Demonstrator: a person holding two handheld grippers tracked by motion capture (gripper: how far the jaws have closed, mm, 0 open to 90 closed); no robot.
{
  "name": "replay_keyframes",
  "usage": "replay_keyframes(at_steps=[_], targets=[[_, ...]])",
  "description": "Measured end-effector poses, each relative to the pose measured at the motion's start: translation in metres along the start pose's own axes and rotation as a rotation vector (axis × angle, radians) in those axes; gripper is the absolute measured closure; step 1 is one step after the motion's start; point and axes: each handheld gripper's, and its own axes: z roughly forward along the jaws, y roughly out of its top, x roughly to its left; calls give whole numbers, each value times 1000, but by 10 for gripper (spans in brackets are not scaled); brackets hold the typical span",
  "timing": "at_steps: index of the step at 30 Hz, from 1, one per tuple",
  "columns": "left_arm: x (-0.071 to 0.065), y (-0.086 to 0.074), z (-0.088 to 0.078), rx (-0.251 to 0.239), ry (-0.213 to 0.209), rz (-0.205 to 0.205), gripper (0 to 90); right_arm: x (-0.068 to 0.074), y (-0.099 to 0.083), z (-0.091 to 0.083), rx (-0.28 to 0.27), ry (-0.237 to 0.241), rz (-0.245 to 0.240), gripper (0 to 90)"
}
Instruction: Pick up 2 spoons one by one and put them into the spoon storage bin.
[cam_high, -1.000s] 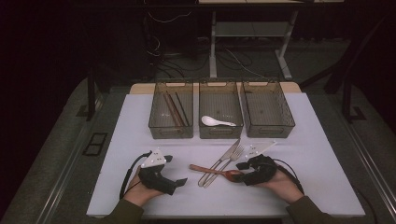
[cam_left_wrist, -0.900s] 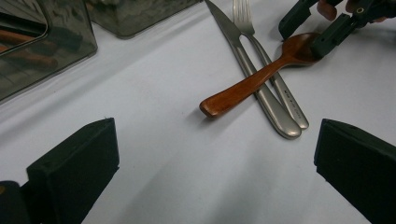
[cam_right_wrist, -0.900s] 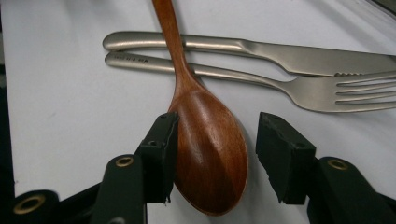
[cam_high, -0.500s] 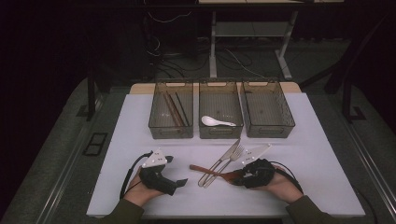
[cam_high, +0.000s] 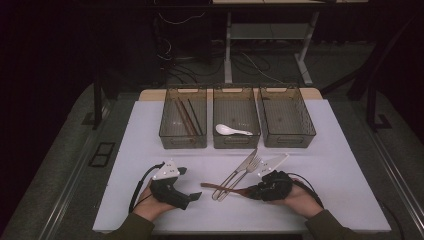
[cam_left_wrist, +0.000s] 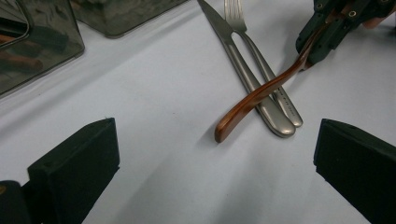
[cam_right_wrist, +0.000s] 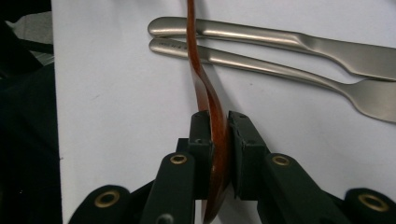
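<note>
From the left gripper (cam_left_wrist: 215, 177), whose jaws stand wide apart over bare white table (cam_left_wrist: 154, 140), a brown wooden spoon (cam_left_wrist: 254, 100) lies across a steel knife (cam_left_wrist: 243, 74) and fork (cam_left_wrist: 266, 77). The right gripper (cam_left_wrist: 322, 42) clamps the spoon's far end.

High view: I look forward and down over the whole table (cam_high: 345, 165) | gripper views: close, low along my jaws | shared: wooden spoon (cam_left_wrist: 261, 95) crossing knife (cam_left_wrist: 243, 70) and fork (cam_left_wrist: 268, 74) (all three views)
</note>
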Motion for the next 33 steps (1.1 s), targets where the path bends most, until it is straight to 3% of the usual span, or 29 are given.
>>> replay_keyframes(at_steps=[16, 33], targets=[[1, 1, 0, -21, -4, 11, 0, -15, 13, -32, -147, -87, 51, 798], [1, 1, 0, -17, -4, 13, 0, -41, 37, -64, -284, -230, 125, 799]])
